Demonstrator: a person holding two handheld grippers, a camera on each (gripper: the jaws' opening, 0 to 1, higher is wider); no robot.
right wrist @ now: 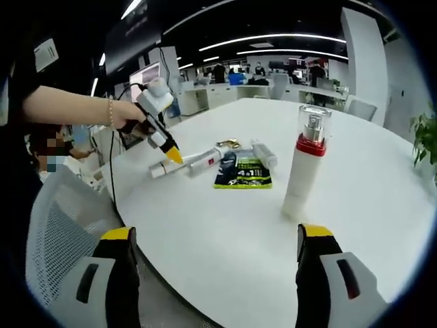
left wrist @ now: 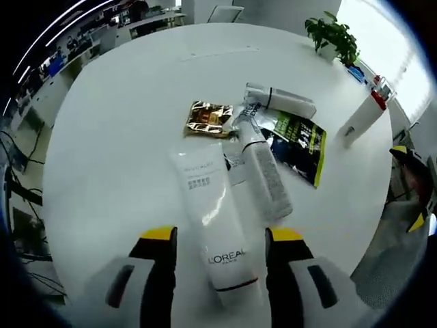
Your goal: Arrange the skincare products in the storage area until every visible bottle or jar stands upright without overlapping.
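In the left gripper view the left gripper (left wrist: pixel 222 239) has its yellow-tipped black fingers (left wrist: pixel 158 263) spread wide at the bottom of the frame, astride the capped end of a white L'Oreal squeeze tube (left wrist: pixel 213 217) that lies flat on the round white counter (left wrist: pixel 116 137) and is not clamped; just right of it, at frame centre, lies a slim white pump bottle (left wrist: pixel 263 167) on its side, its nozzle near a crinkled gold foil sachet (left wrist: pixel 208 118); beyond, a dark green and black flat packet (left wrist: pixel 300 140) and a small white tube with a dark band (left wrist: pixel 281 100), also lying down; at the upper right edge stands a tall white bottle with a red collar and clear cap (left wrist: pixel 364 116). In the right gripper view the right gripper (right wrist: pixel 217 256) holds nothing, its fingers (right wrist: pixel 123 273) wide apart at the bottom; that bottle stands upright right of centre, the lying items cluster left of centre, where a hand (right wrist: pixel 126 113) holds the left gripper over them.
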